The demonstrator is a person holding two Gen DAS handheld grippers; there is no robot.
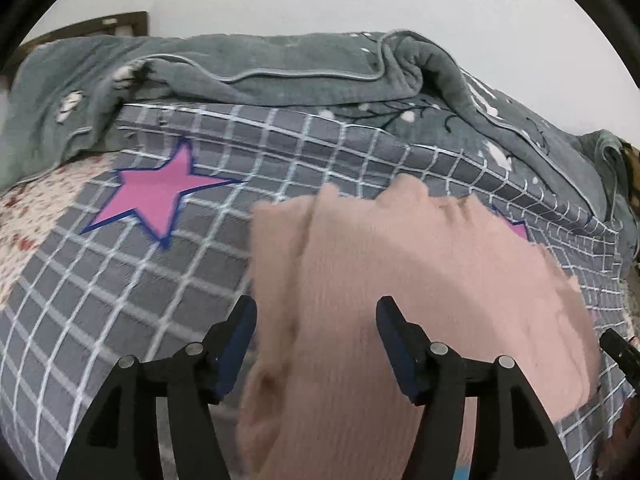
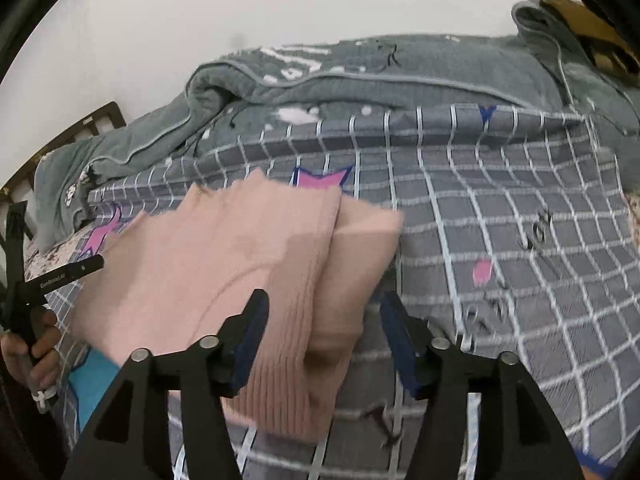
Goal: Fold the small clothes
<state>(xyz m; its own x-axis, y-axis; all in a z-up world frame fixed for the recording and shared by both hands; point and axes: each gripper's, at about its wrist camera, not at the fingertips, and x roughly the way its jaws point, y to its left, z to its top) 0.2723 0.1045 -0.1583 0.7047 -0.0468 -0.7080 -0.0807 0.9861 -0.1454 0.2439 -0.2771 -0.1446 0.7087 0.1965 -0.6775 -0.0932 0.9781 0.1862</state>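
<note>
Left hand-held gripper (image 1: 316,312) is spread wide, fingers apart, and the pink knitted garment (image 1: 400,300) sits right between and beyond them, blurred. Nothing pinched there; the fabric passes through the gap, and whether the pads touch it I cannot tell. Over on the right wrist view, the right hand-held gripper (image 2: 324,308) is spread too, both blue-padded fingers well apart, with a ribbed fold of the pink knitted garment (image 2: 240,248) lying in the gap, nearer the left finger. The garment looks partly folded, one layer lapped over another, ribbed edge toward the camera. At the left edge of that view, a hand (image 2: 34,350) grips the handle of the other gripper, beside the garment.

It all lies on a bed, on a grey checked sheet (image 1: 100,300) with white grid lines and a pink star (image 1: 160,196) outlined in blue. Behind it, a grey-green blanket (image 1: 280,68) is bunched along the far side. A floral cover (image 1: 28,220) peeks out at the left. Dark wooden bed frame (image 2: 92,120) in the corner, plain white wall (image 2: 280,0) behind.
</note>
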